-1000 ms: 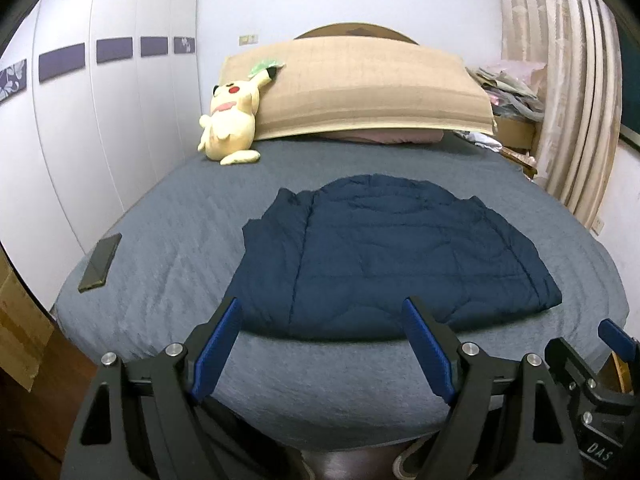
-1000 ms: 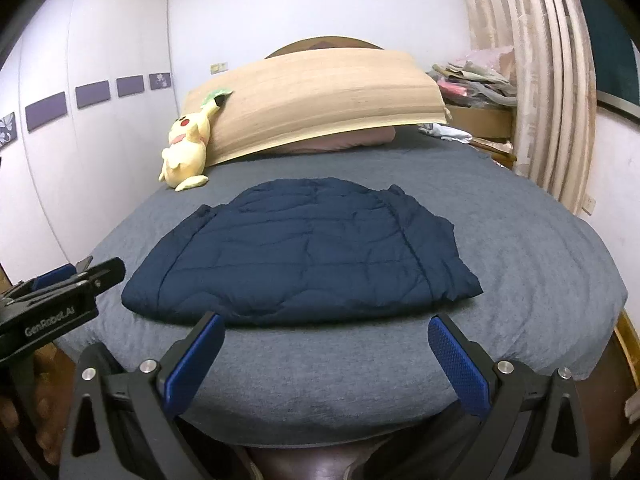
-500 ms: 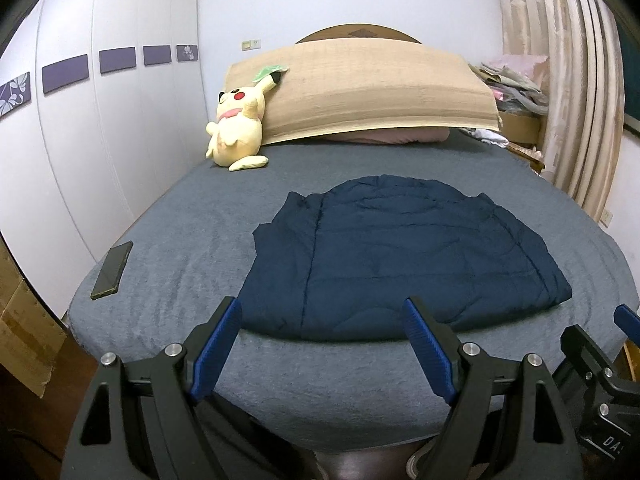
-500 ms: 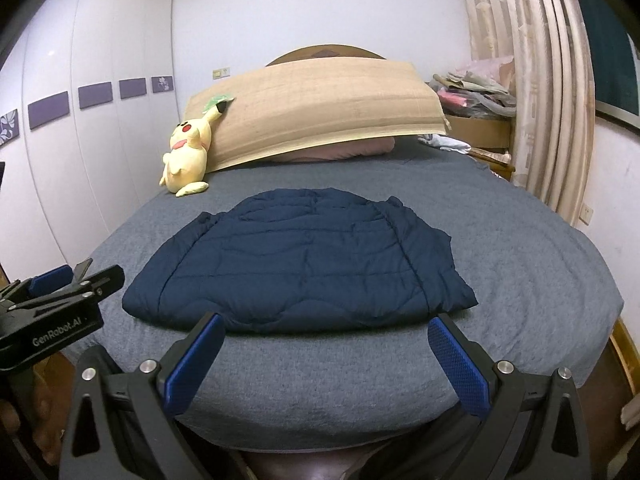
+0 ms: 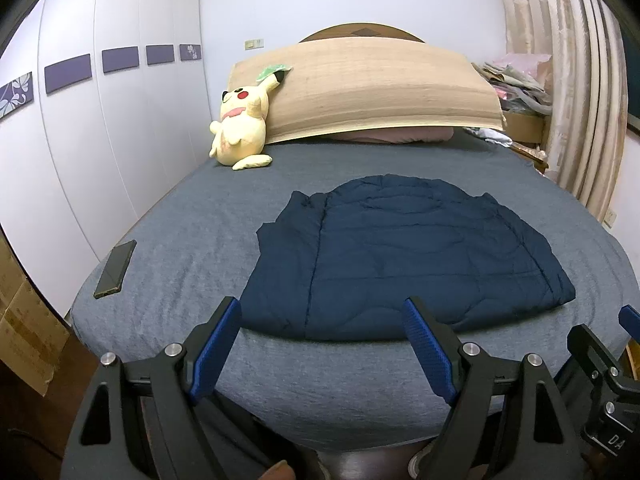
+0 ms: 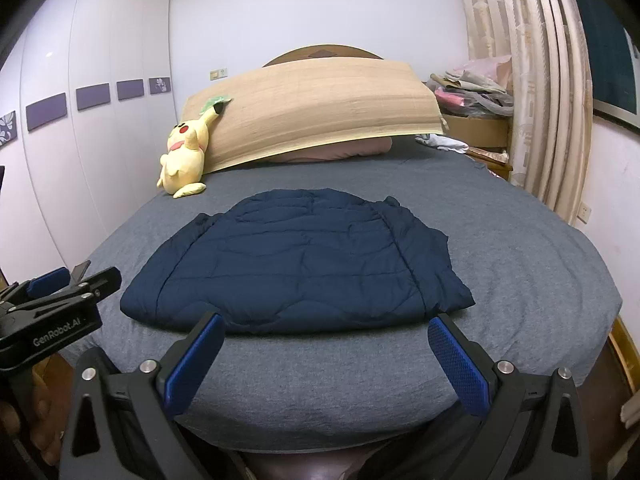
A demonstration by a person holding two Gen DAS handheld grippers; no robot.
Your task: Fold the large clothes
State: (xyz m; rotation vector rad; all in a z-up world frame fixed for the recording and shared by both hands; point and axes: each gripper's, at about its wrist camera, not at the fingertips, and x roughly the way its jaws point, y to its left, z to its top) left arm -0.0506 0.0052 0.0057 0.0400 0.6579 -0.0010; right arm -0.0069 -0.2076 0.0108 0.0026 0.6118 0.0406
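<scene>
Left wrist: navy jacket (image 5: 404, 256) flat on bed (image 5: 192, 240), both grippers empty, wide.

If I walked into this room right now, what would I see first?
Probably the big navy puffy jacket lying flat in the middle of the grey bed. Next, the yellow plush toy sitting at the head of the bed on the left, leaning on a tan mat. Up close, both grippers wait open at the bed's foot.
</scene>
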